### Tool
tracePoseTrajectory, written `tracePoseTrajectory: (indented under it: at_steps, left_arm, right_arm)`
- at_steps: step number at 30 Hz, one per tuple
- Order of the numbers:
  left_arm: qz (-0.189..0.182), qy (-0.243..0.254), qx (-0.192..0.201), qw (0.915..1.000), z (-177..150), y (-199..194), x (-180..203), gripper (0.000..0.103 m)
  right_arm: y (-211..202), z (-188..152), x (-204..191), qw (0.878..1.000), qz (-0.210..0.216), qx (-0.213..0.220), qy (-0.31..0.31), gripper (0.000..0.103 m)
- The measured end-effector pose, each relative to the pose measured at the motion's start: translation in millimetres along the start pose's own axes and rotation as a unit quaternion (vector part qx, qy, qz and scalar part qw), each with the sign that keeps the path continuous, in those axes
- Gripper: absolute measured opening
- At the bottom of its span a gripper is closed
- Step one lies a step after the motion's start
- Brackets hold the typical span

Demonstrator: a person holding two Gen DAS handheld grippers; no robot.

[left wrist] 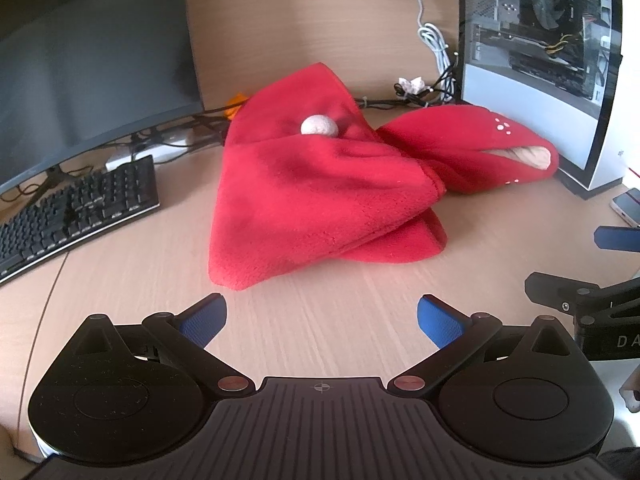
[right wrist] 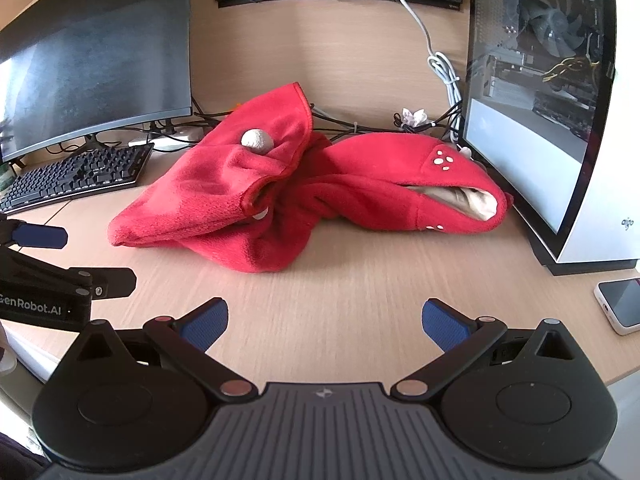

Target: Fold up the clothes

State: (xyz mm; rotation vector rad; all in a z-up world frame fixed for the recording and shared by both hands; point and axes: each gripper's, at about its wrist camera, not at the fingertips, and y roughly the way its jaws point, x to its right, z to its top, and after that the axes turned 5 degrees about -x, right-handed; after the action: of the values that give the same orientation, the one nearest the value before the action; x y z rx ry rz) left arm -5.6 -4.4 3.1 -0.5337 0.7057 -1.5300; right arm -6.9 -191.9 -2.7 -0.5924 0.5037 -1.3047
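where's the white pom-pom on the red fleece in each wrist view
Left wrist: the white pom-pom sits just above centre, on the raised left half of the red fleece garment.
Right wrist: the pom-pom lies left of centre, on the upper left hump of the garment.
Shared landmark: the white cable hanging down the back panel beside the PC case.

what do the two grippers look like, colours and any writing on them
Both match: the left gripper and right gripper have matte black bodies with round housings, a ribbed centre plate with a small cross mark, copper-coloured pivot pins and blue textured finger pads. White "GenRobot.AI" lettering shows on the left one's side.
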Motion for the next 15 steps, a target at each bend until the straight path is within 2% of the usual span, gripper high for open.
tracePoseTrajectory:
  at_steps: [15]
  left_arm:
    - [-0.003,0.0,-0.013,0.9999,1.9,8.7,0.6,0.103]
  right_arm:
    - [4.8,0.3,2.8,1.0,-0.005,-0.009,0.003,0.103]
